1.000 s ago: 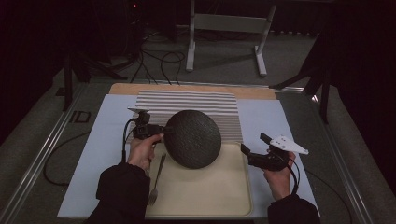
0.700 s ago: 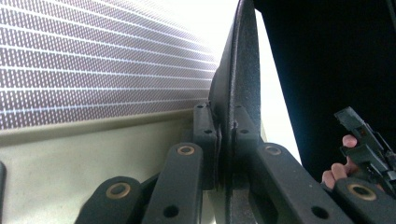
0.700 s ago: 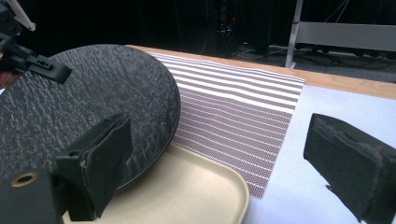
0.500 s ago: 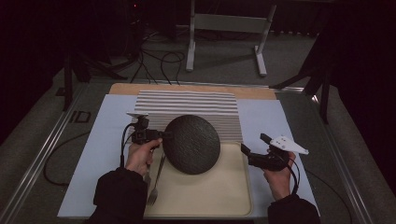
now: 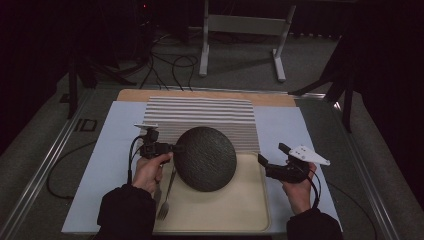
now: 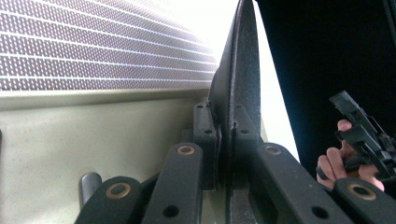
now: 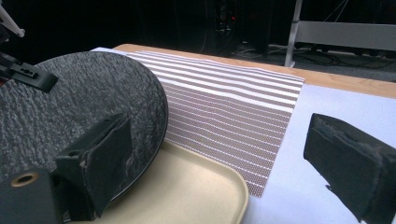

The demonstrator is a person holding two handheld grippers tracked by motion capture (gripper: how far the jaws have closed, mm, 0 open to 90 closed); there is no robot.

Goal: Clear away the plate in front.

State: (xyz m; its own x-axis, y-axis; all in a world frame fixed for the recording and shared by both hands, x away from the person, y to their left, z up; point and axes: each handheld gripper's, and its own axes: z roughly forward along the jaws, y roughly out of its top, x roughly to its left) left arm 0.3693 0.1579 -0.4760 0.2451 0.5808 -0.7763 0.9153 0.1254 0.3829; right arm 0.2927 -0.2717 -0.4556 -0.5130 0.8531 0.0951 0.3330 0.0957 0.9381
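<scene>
A round dark textured plate [image 5: 206,159] hangs tilted over the beige tray [image 5: 240,210], its far part above the striped mat [image 5: 200,115]. My left gripper [image 5: 175,148] is shut on the plate's left rim. In the left gripper view the plate [image 6: 243,70] stands edge-on between the closed jaws of that gripper [image 6: 229,126]. My right gripper [image 5: 270,151] is open just off the tray's right edge, a short way from the plate. In the right gripper view its pads [image 7: 107,158] stand wide apart with nothing between them, and the plate [image 7: 70,107] lies at the left.
A fork [image 5: 167,192] lies along the tray's left side, partly under my left hand. The tray and striped mat rest on a pale blue sheet [image 5: 115,150] with a wooden board [image 5: 200,95] behind. Cables and a metal stand [image 5: 240,30] are on the floor beyond.
My left gripper has drawn the plate a little nearer to the person, over the tray. The right gripper has stayed in place, open.
</scene>
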